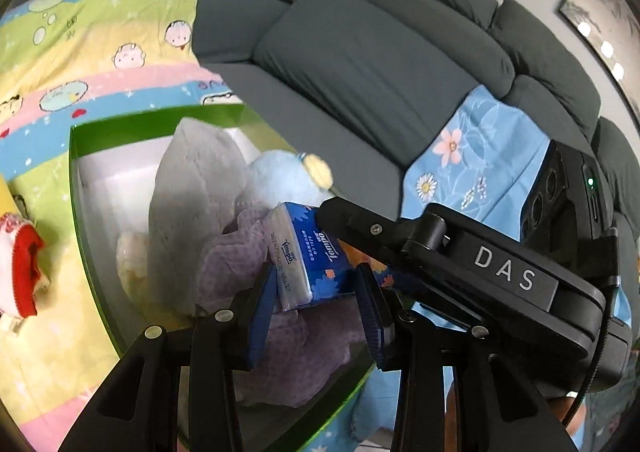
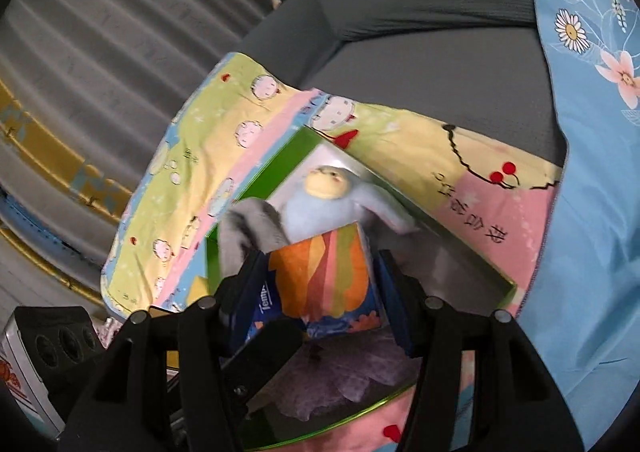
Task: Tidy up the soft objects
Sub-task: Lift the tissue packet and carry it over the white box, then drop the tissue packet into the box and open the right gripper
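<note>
- Both grippers are over the green box [image 1: 120, 123] now, sharing one load: the blue tissue pack [image 1: 316, 264].
- Left gripper [image 1: 316, 316]: blue pads narrow and pressing the pack's two sides, so that's a firm pinch.
- Right gripper [image 2: 320, 292]: fingers about half apart, clamped across the same tissue pack [image 2: 324, 272], its orange-striped face turned to that camera.
- The pack hangs just above the box's contents, over a lilac cloth [image 1: 288, 352].
- Inside the box: a grey plush [image 1: 192, 211] and a pale-blue soft toy [image 1: 280, 175] with a yellow face.
- The box sits on a cartoon-print quilt [image 1: 100, 51] spread over the grey sofa [image 1: 360, 63].
- A blue floral cloth [image 1: 472, 155] drapes the seat alongside.
</note>
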`<state>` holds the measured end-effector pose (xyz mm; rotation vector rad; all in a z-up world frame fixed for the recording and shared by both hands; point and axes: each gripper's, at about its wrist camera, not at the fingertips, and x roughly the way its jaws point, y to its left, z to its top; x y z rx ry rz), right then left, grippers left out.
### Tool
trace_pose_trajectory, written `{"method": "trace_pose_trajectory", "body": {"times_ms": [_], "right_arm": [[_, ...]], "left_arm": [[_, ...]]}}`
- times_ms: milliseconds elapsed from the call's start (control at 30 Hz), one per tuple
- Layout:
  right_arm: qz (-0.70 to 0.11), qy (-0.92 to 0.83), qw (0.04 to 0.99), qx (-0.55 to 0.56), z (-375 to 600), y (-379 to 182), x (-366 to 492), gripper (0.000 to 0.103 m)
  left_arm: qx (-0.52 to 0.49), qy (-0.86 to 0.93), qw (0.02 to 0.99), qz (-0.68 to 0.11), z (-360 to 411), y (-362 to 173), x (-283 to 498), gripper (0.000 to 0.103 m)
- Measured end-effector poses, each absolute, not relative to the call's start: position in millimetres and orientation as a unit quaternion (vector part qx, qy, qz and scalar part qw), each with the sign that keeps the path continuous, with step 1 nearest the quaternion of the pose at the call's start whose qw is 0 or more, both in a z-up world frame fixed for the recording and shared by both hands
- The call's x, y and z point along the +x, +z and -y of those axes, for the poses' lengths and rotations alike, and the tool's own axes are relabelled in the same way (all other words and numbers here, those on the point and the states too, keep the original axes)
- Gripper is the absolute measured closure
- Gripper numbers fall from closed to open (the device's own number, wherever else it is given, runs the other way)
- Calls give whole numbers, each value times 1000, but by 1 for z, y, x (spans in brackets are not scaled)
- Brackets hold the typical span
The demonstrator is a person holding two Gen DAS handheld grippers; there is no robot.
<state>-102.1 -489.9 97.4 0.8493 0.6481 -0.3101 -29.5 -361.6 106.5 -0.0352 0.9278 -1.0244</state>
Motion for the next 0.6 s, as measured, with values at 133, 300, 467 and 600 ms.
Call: {"method": "trace_pose_trajectory", "body": {"times_ms": [133,300,467,600], "right_arm": [[-321,-162,851,383,483,97,-95,47],[-334,-180,853,359,480,95,-91,46],[-337,-185,853,352,479,94,-91,46],[-329,-187,855,356,479,96,-94,32]], "left_arm": [[-26,-468,764,-444,358,101,-25,63],[-14,-455,767,-451,358,97,-28,63],[-17,-450,769,-454,357,98,-28,63],[-13,-449,771,-451,348,103,-32,63]]}}
